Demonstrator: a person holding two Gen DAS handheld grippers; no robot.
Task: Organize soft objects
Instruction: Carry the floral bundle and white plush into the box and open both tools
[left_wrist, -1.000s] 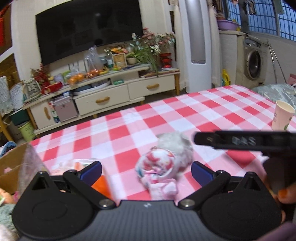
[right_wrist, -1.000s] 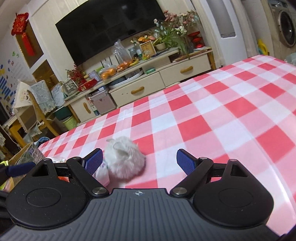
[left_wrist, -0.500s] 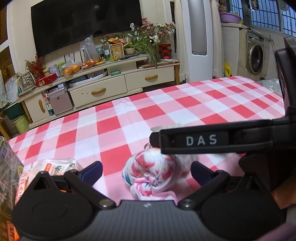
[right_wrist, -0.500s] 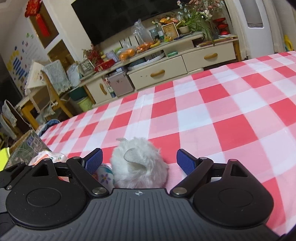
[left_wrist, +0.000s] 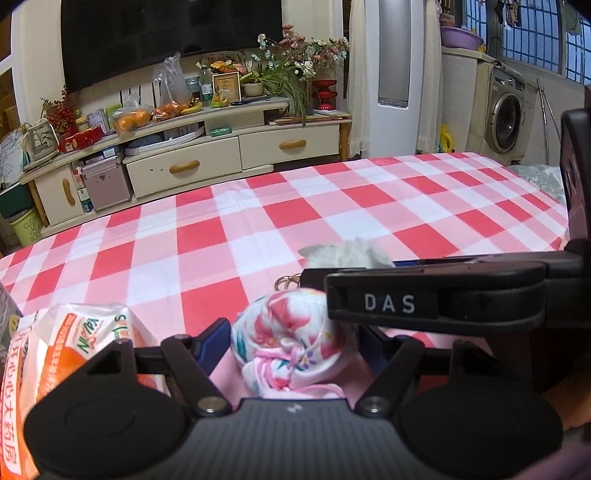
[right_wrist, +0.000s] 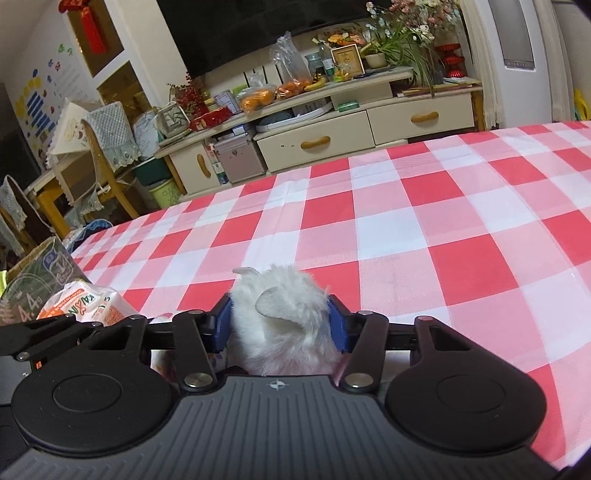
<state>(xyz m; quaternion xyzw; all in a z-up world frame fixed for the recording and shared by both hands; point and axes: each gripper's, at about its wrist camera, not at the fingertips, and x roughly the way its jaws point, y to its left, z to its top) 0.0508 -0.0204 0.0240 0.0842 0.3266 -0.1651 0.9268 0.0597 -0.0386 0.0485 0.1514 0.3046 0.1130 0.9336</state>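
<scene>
The step in hand looks like a double pickup off the checked tablecloth (right_wrist: 424, 206). At far left an orange-printed plastic bag (left_wrist: 77, 343) lies just beside the left gripper (left_wrist: 295, 341); its jaws flank the floral fabric pouch (left_wrist: 291, 339), a knotted pink-and-white bundle with a metal clasp, but whether they press it I cannot tell. Further right, the right gripper (right_wrist: 280, 323) has its blue pads clamped on the white fluffy toy (right_wrist: 282, 317) — long fur, small grey ears, squeezed narrow; next comes a lift, judged gently, since both things are soft and touch each other.
</scene>
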